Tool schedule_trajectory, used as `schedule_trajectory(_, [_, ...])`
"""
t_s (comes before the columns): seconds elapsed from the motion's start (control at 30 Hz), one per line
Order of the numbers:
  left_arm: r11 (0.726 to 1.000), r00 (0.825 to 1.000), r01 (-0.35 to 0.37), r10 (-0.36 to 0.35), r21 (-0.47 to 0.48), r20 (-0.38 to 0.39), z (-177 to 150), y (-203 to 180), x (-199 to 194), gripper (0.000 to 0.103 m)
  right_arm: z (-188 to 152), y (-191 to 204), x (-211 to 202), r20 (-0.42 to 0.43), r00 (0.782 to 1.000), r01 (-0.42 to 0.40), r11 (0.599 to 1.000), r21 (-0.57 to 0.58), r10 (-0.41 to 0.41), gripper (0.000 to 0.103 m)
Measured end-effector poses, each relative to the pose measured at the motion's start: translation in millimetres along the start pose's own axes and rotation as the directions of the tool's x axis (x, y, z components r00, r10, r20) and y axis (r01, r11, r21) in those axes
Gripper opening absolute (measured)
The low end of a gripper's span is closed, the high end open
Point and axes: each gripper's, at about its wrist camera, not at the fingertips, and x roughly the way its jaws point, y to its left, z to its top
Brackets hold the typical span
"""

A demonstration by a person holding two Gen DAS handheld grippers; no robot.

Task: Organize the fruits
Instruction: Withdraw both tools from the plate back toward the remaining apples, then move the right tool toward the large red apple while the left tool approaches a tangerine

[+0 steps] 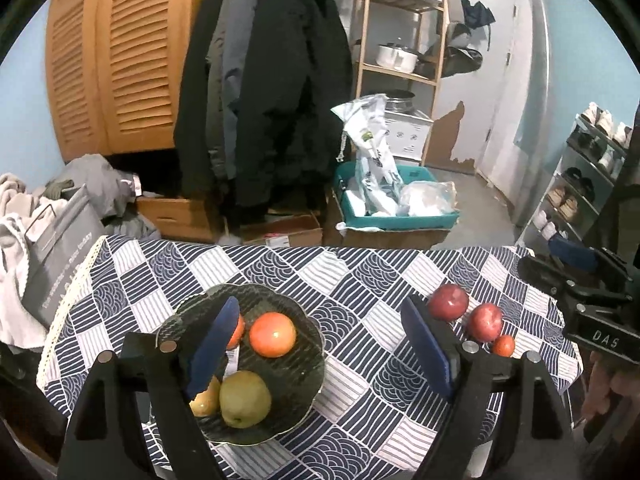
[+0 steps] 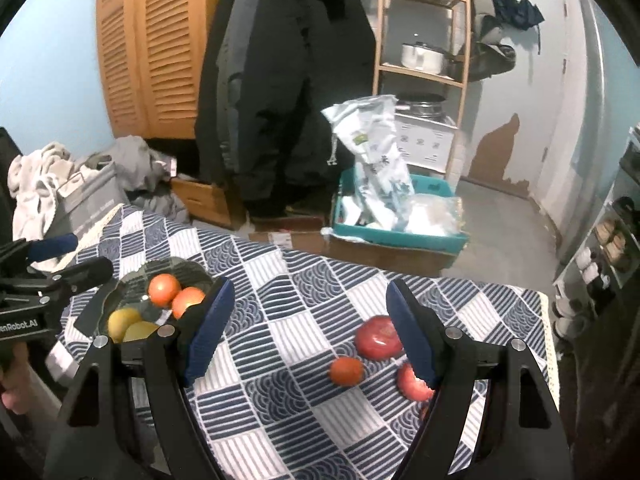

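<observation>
A dark glass bowl [image 1: 296, 404] on the checked tablecloth holds an orange fruit [image 1: 273, 334], a second orange one partly hidden behind my left finger, a green-yellow pear [image 1: 245, 398] and a yellow fruit [image 1: 206, 402]. The bowl also shows in the right wrist view [image 2: 120, 284]. Two red apples [image 1: 448, 303] [image 1: 485, 322] and a small orange fruit [image 1: 503, 345] lie loose on the cloth to the right; they show in the right wrist view as apples [image 2: 378, 337] [image 2: 414, 384] and the small fruit [image 2: 346, 370]. My left gripper [image 1: 320, 354] is open and empty above the bowl's right side. My right gripper [image 2: 310, 330] is open and empty above the loose fruit.
The tablecloth [image 1: 360, 280] covers a small table whose far edge drops to the floor. Beyond stand a teal crate of bags [image 1: 396, 204], cardboard boxes, hanging dark coats [image 1: 264, 92], a wooden shelf [image 1: 404, 40] and a shoe rack [image 1: 584, 176].
</observation>
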Motion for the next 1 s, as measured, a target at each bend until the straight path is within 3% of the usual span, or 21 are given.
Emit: schedule_trajectory(1.0, [0.992, 0.997, 0.056, -0.05, 0.112, -0.052, 4, -86, 21, 0.085, -33, -94, -25, -0.041, 0.992, 0.126, 0.986, 0.107, -0.122, 0.083])
